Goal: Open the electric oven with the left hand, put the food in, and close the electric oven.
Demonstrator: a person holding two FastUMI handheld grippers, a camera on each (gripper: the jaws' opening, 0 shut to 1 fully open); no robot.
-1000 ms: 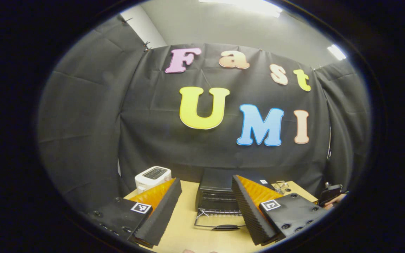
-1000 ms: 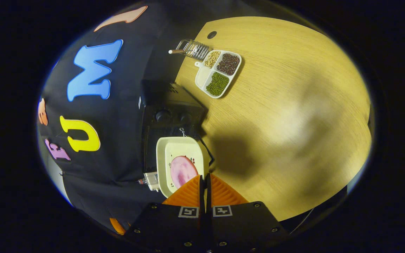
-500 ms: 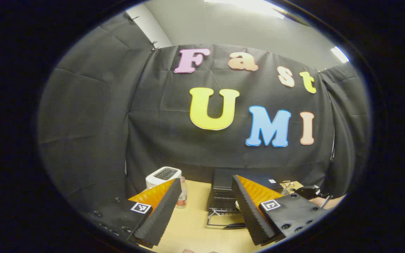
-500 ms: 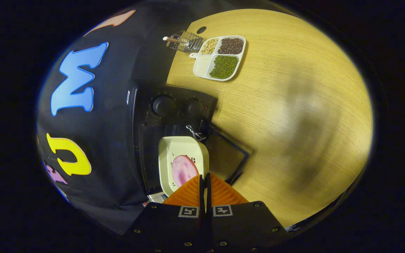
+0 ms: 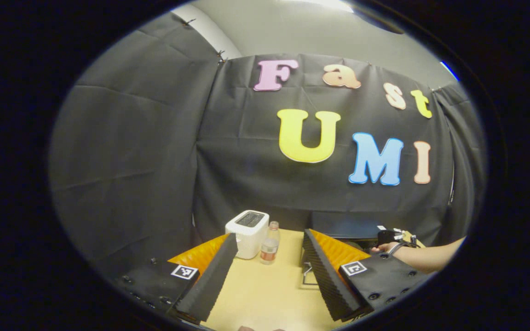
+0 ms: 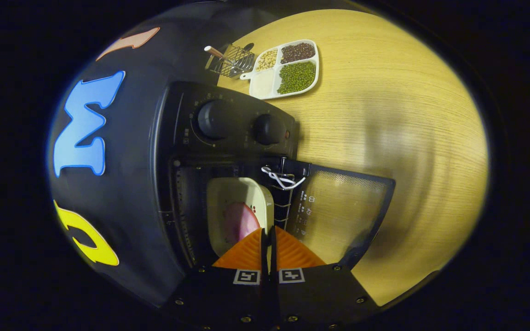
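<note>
In the right gripper view the black electric oven [image 6: 177, 119] stands with its door [image 6: 338, 207] swung down flat on the table. My right gripper [image 6: 267, 230] is shut on the rim of a cream plate [image 6: 233, 195] that carries a pink slice of food [image 6: 239, 220]. The plate sits partly inside the oven's cavity, over the wire rack [image 6: 283, 202]. In the left gripper view my left gripper [image 5: 269, 235] stands open above the table and holds nothing. The oven [image 5: 345, 227] lies to its right, half hidden behind one finger.
A white toaster [image 5: 247, 227] and a small bottle [image 5: 270, 243] stand ahead of the left gripper. A person's forearm [image 5: 423, 257] reaches toward the oven. Beyond the oven sit a divided tray of beans [image 6: 288, 69] and a wire holder [image 6: 230, 59].
My right gripper has carried the plate forward into the oven's cavity. My left gripper has swung leftward, away from the oven; the toaster and bottle now face it.
</note>
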